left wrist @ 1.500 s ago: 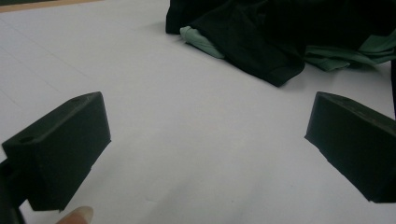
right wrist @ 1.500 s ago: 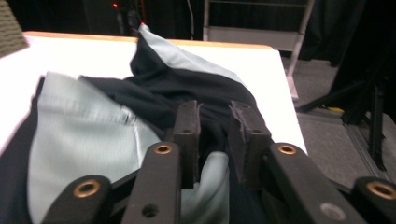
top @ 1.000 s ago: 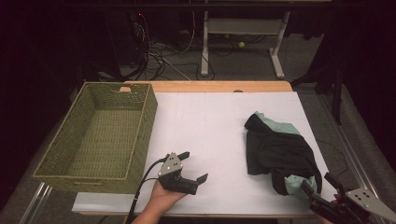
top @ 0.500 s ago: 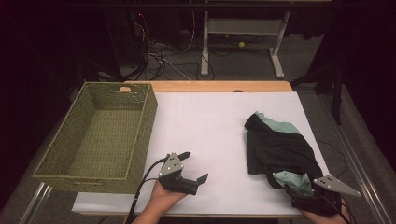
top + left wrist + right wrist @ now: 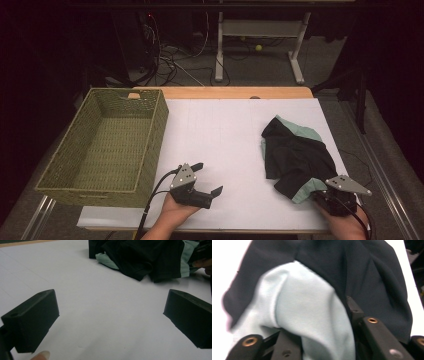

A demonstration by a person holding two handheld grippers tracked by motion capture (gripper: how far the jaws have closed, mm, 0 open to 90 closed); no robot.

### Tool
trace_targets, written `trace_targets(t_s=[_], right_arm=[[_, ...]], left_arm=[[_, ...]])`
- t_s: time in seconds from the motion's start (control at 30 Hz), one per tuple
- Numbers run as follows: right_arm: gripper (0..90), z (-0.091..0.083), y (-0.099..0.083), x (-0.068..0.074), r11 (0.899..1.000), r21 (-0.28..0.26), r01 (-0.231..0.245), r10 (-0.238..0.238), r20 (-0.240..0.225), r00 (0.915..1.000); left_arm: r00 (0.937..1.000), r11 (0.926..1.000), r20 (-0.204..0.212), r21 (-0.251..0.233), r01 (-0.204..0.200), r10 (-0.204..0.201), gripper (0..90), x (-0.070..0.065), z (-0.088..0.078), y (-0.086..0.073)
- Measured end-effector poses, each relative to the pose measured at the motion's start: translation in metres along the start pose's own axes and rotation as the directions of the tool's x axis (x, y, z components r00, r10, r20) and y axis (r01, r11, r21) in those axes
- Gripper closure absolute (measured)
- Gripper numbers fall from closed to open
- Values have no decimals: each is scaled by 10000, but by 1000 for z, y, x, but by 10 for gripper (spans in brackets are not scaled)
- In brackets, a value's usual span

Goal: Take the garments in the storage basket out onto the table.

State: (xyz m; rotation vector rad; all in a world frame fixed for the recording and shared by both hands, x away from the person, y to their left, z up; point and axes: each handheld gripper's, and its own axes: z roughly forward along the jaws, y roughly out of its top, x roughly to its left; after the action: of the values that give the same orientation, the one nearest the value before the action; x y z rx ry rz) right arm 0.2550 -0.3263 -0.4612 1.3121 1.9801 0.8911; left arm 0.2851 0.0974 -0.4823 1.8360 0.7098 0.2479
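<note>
A crumpled black and mint-green garment lies on the right half of the white table. My right gripper is at the garment's near edge. Its jaws have just been closing, and a mint-green fold bulges up between them, pinched. In the right gripper view the right gripper has black cloth beyond the fold. My left gripper rests open in a hand near the table's front edge, its jaws wide apart over bare table. The left gripper view shows that gripper facing the garment, well short of it.
A green woven basket stands on the left side of the table with nothing visible inside. Beyond the table's far edge are cables and a desk frame on the floor. Bare tabletop lies between the basket and the garment.
My right gripper has moved left and forward from the table's right front corner onto the garment's near edge, and its jaws have taken hold of a fold. The left gripper has stayed put.
</note>
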Motion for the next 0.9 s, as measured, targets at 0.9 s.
trace_targets(t_s=[0.9], right_arm=[[705, -5, 41, 110, 9755, -2130, 543, -1489, -4588, 8759]], left_arm=[[10000, 10000, 35, 18, 47, -47, 0, 1, 0, 0]])
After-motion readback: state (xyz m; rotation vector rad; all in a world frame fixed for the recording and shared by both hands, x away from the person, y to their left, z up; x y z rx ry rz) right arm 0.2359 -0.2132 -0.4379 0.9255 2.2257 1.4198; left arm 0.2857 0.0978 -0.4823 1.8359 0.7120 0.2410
